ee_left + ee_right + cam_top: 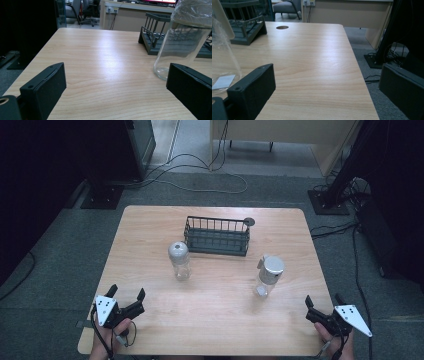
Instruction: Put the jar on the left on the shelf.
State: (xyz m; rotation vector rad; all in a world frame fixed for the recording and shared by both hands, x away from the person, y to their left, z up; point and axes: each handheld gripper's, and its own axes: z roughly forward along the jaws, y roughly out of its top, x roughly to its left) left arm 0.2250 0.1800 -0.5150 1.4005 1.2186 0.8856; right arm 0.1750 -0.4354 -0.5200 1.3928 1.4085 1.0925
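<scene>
Two clear jars with silver lids stand on the wooden table (215, 290): the left jar (179, 260) near the middle, the right jar (268, 275) further right. Behind them sits a dark wire basket (217, 235). My left gripper (127, 292) rests open at the table's near left corner, empty; in its own view my left gripper (116, 90) has the left jar (180, 42) ahead on the right and the basket (155, 35) beyond. My right gripper (324, 299) stands open at the near right edge, empty. In the right gripper view my right gripper (327, 90) has the right jar (222, 57) at the left edge.
A round cable hole (249, 222) lies by the basket's far right corner, also seen as the hole (282, 27). Cables (200, 170) trail over the grey floor behind the table. Black stand bases (327, 202) sit at the far corners.
</scene>
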